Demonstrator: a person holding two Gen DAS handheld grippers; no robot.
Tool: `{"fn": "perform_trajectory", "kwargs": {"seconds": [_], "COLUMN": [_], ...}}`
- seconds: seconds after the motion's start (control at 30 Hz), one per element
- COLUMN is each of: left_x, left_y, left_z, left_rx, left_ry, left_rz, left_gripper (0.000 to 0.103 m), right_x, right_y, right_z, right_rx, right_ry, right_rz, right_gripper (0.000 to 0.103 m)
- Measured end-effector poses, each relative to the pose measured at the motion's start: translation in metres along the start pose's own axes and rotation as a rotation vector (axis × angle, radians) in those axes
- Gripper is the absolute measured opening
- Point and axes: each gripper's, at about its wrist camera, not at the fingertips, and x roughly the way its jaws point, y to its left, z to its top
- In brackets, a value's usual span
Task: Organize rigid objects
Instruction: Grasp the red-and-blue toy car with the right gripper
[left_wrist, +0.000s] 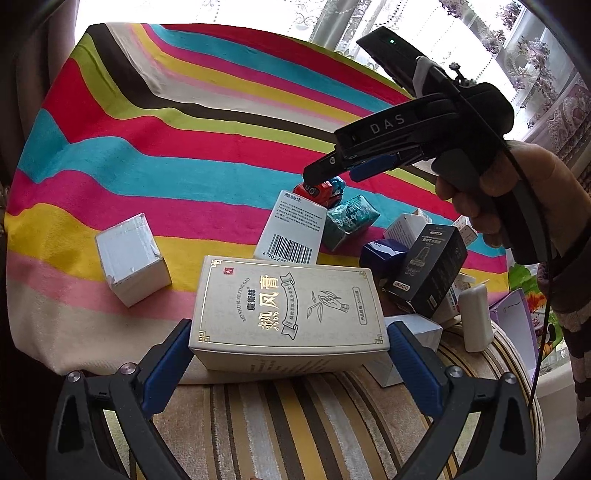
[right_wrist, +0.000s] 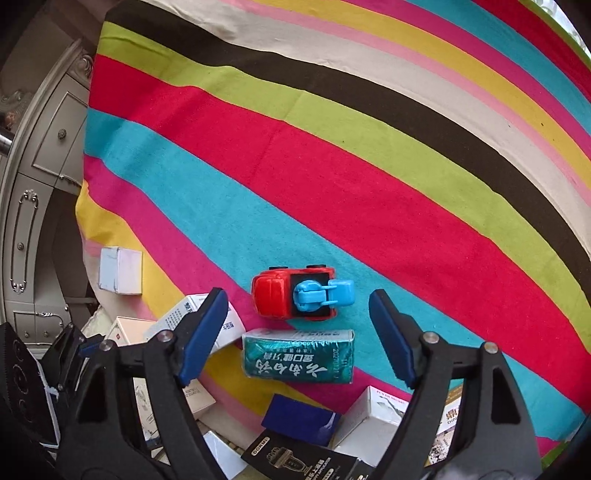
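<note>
Covering the desk, a striped cloth (right_wrist: 332, 155) lies bare from 9 to 3 o'clock. Left gripper (left_wrist: 290, 334) jaws clamp a cream box (left_wrist: 288, 310) at the cloth's near edge. Right gripper (right_wrist: 299, 332) jaws stand wide, empty, above a toy car (right_wrist: 295, 295) and green pack (right_wrist: 299, 356); drawers (right_wrist: 33, 206) at 9 o'clock.

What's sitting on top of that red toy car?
A blue toy piece sits on the red car, over a black patch on its roof. How it is attached is hidden underneath it.
</note>
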Motion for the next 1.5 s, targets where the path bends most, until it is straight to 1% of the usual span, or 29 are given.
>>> {"fn": "perform_trajectory", "kwargs": {"seconds": [0.17, 0.23, 0.33, 0.4, 0.43, 0.47, 0.53, 0.6, 0.63, 0.7, 0.77, 0.83, 0.87, 0.9, 0.93, 0.97, 1.0, 1.03, 1.07, 1.2, 1.3, 1.37, 1.4, 1.5], "left_x": [0.002, 0.003, 0.002, 0.003, 0.003, 0.003, 0.002, 0.001, 0.001, 0.000, 0.001, 0.000, -0.001, -0.001, -0.002, -0.002, -0.002, -0.002, -0.003, -0.008, -0.011, -0.011, -0.011, -0.012], "left_y": [-0.002, -0.001, 0.000, 0.000, 0.001, 0.001, 0.003, 0.004, 0.004, 0.006, 0.008, 0.009, 0.011, 0.012, 0.013, 0.015, 0.015, 0.015, 0.016, 0.023, 0.026, 0.027, 0.027, 0.028], "left_z": [0.000, 0.000, 0.000, 0.000, 0.000, 0.000, 0.000, -0.001, -0.001, -0.001, -0.001, -0.001, -0.002, -0.002, -0.003, -0.003, -0.004, -0.004, -0.005, -0.006, -0.006, -0.007, -0.007, -0.007], "left_rx": [0.000, -0.002, -0.008, -0.012, -0.013, -0.015, -0.019, -0.022, -0.023, -0.028, -0.033, -0.039, -0.042, -0.046, -0.049, -0.052, -0.053, -0.055, -0.058, -0.075, -0.081, -0.085, -0.088, -0.088], "left_ry": [0.005, 0.007, 0.007, 0.008, 0.008, 0.008, 0.007, 0.005, 0.004, 0.002, -0.001, -0.004, -0.006, -0.008, -0.010, -0.012, -0.013, -0.014, -0.017, -0.025, -0.029, -0.032, -0.032, -0.033], "left_rz": [-0.002, -0.005, -0.011, -0.014, -0.016, -0.017, -0.022, -0.025, -0.027, -0.031, -0.037, -0.044, -0.050, -0.055, -0.060, -0.064, -0.068, -0.072, -0.077, -0.100, -0.109, -0.115, -0.117, -0.120], "left_gripper": [0.102, 0.102, 0.102, 0.102, 0.102, 0.102, 0.102, 0.102, 0.102, 0.102, 0.102, 0.102, 0.102, 0.102, 0.102, 0.102, 0.102, 0.102, 0.102, 0.102, 0.102, 0.102, 0.102, 0.102], "right_x": [0.010, 0.011, 0.008, 0.003, 0.002, 0.001, 0.002, 0.001, -0.001, -0.006, -0.006, 0.000, 0.003, 0.005, 0.005, 0.007, 0.010, 0.014, 0.014, 0.012, 0.008, 0.006, 0.005, -0.003], "right_y": [0.001, 0.000, -0.008, -0.010, -0.014, -0.020, -0.032, -0.036, -0.034, -0.026, -0.024, -0.026, -0.026, -0.026, -0.029, -0.028, -0.029, -0.028, -0.027, -0.021, -0.018, -0.019, -0.020, -0.025], "right_z": [0.001, 0.000, 0.000, -0.002, -0.003, -0.006, -0.013, -0.019, -0.019, -0.019, -0.015, -0.014, -0.014, -0.013, -0.014, -0.013, -0.013, -0.013, -0.012, -0.006, -0.001, -0.001, -0.002, -0.005], "right_rx": [-0.003, -0.006, 0.052, 0.089, 0.137, 0.213, 0.376, 0.493, 0.524, 0.544, 0.597, 0.683, 0.710, 0.730, 0.745, 0.760, 0.774, 0.783, 0.784, 0.735, 0.670, 0.619, 0.599, 0.557], "right_ry": [0.011, 0.017, 0.010, 0.001, 0.008, 0.019, 0.040, 0.038, 0.030, 0.009, 0.006, 0.033, 0.046, 0.053, 0.057, 0.065, 0.080, 0.093, 0.096, 0.080, 0.070, 0.082, 0.089, 0.085], "right_rz": [-0.034, -0.030, -0.028, -0.009, 0.013, 0.049, 0.144, 0.217, 0.221, 0.201, 0.219, 0.241, 0.244, 0.244, 0.238, 0.232, 0.226, 0.221, 0.208, 0.146, 0.071, 0.014, 0.005, -0.075], "right_gripper": [0.082, 0.082, 0.082, 0.082, 0.083, 0.083, 0.083, 0.083, 0.083, 0.083, 0.081, 0.071, 0.068, 0.063, 0.055, 0.052, 0.045, 0.035, 0.030, 0.030, 0.029, 0.029, 0.029, 0.029]}}
